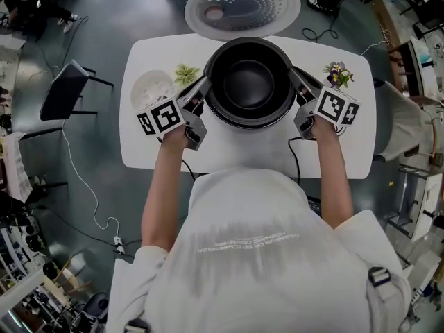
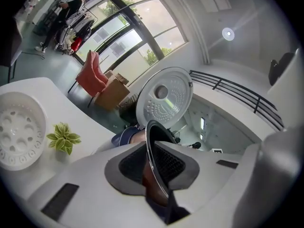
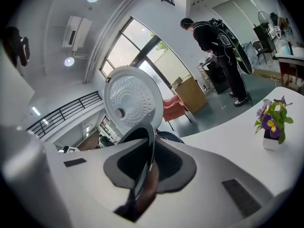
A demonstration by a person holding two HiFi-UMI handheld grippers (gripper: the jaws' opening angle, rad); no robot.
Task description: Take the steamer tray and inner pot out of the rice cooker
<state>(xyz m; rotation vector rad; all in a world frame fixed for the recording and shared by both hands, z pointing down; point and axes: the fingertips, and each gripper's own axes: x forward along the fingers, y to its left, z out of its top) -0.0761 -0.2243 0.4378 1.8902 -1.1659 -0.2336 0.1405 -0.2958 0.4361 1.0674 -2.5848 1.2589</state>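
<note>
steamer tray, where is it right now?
Head view: the steamer tray lies on the white table at the person's left, just left of the small green plant and the inner pot.

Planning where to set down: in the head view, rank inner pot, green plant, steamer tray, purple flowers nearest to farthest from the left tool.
1. inner pot, rim in left tool
2. green plant, beside pot's left
3. steamer tray, farther left
4. purple flowers, far right
</note>
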